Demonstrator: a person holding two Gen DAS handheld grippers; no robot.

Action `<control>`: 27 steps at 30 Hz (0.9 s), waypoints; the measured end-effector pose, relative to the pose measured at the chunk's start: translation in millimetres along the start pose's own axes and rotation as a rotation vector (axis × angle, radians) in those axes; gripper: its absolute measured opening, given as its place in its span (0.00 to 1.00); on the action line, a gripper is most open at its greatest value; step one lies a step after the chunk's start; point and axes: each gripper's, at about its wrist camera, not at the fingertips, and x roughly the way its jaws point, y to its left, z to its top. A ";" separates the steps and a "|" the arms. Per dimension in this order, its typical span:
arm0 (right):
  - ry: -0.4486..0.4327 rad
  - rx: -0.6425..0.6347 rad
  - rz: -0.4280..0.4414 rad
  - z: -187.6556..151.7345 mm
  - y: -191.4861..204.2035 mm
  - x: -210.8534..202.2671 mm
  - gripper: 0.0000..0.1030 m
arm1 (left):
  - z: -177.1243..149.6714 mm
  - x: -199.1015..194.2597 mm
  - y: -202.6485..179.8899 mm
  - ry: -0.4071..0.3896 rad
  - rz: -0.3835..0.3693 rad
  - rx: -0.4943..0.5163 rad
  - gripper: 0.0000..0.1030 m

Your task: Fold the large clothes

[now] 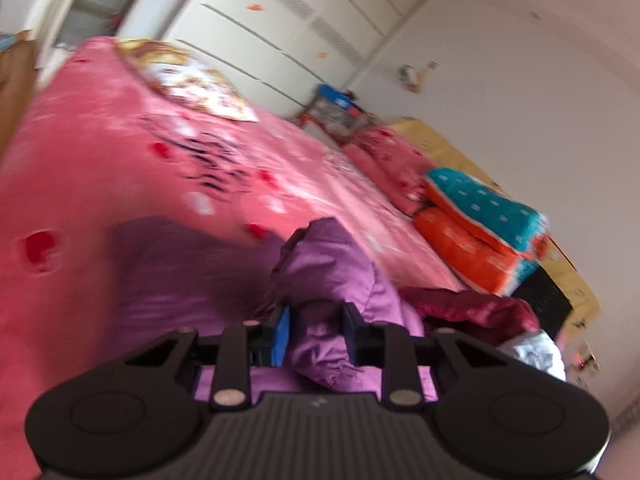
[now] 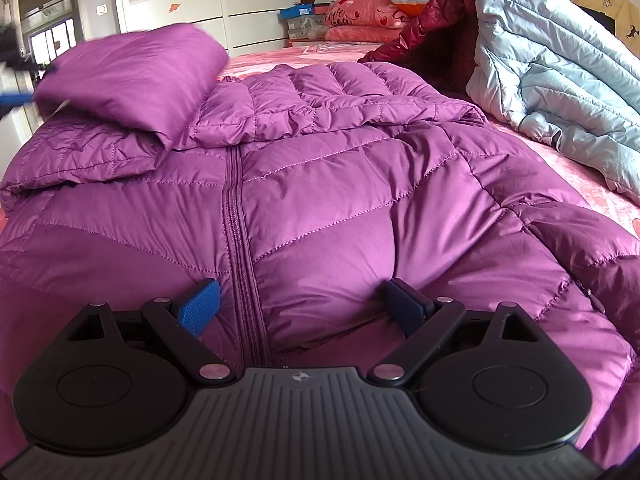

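The purple down jacket point(image 2: 320, 184) lies front-up on the pink bed point(image 1: 100, 152), zipper closed. In the right wrist view the zipper point(image 2: 236, 216) marks the long axis, running from 6 o'clock near the claw to 12 o'clock toward the collar. One sleeve point(image 2: 132, 76) is already laid across the chest at 10 o'clock.

Left claw point(image 1: 314, 330): narrow, with a bunch of purple jacket fabric point(image 1: 328, 280) pinched between the blue pads point(image 1: 282, 328). The view is motion-blurred. The rest of the jacket trails off toward 9 o'clock from this claw, across the bedspread.

Right claw point(image 2: 300, 304): wide, holding nothing. Both fingers press down on the lower front of the jacket, one on each side of the zipper, so the jacket body lies straight ahead at 12 o'clock.

Judgement: the left hand holds the moving portion, so it is the working hand; the right hand serves as an anchor on the hem end. The coming fold turns on carrying the gripped fabric across the zipper line while the anchored end stays flat.

Other garments, a maroon jacket point(image 2: 432, 20) and a pale blue quilted coat point(image 2: 552, 68), lie at 1 to 2 o'clock in the right wrist view, just beside the purple jacket's shoulder. Folded quilts point(image 1: 480, 232) are stacked farther back.
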 end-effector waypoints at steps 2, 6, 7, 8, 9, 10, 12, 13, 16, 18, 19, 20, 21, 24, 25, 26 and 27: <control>0.001 0.000 0.000 0.4 -0.2 0.5 1.00 | -2.1 21.3 -22.9 0.025 -0.035 0.035 0.25; 0.002 0.001 0.004 0.5 -1.5 0.6 1.00 | -24.3 66.1 -68.7 0.104 -0.107 0.127 0.25; 0.002 0.001 0.005 0.6 -2.2 0.7 1.00 | -32.2 77.5 -80.6 0.127 -0.127 0.146 0.25; 0.002 0.002 0.006 0.7 -1.9 1.0 1.00 | -39.4 85.7 -87.8 0.148 -0.147 0.154 0.25; 0.002 0.001 0.008 0.7 -3.1 1.2 1.00 | -47.1 94.7 -97.0 0.173 -0.167 0.166 0.26; 0.002 0.002 0.008 1.0 -2.9 1.5 1.00 | -54.5 101.1 -106.5 0.195 -0.181 0.187 0.26; 0.003 0.004 0.013 1.7 -4.3 2.4 1.00 | -69.3 111.1 -125.8 0.240 -0.216 0.243 0.31; 0.003 0.005 0.015 2.2 -5.2 2.8 1.00 | -75.6 114.1 -135.0 0.264 -0.239 0.271 0.38; 0.004 0.009 0.024 2.7 -8.3 3.2 1.00 | -86.6 103.8 -148.6 0.270 -0.273 0.341 0.57; 0.006 0.011 0.033 3.1 -11.6 2.8 1.00 | -86.2 88.7 -147.2 0.251 -0.277 0.388 0.64; 0.006 0.013 0.035 3.2 -11.9 2.8 1.00 | -84.8 80.8 -144.2 0.239 -0.267 0.405 0.65; 0.008 0.014 0.038 3.6 -12.9 2.8 1.00 | -81.5 71.1 -138.2 0.225 -0.250 0.421 0.65; 0.010 0.012 0.042 4.2 -14.7 2.7 1.00 | -77.2 61.6 -129.4 0.210 -0.231 0.434 0.65; 0.019 0.012 0.048 5.9 -16.9 3.0 1.00 | -66.4 39.1 -99.2 0.176 -0.151 0.480 0.66; 0.024 0.014 0.051 6.9 -17.6 2.9 1.00 | -63.3 32.4 -88.1 0.170 -0.130 0.495 0.66; 0.030 0.019 0.056 8.7 -18.9 3.0 1.00 | -61.0 25.7 -76.0 0.165 -0.113 0.505 0.66; 0.039 0.026 0.063 10.7 -20.6 2.7 1.00 | -58.7 21.3 -66.1 0.162 -0.102 0.512 0.66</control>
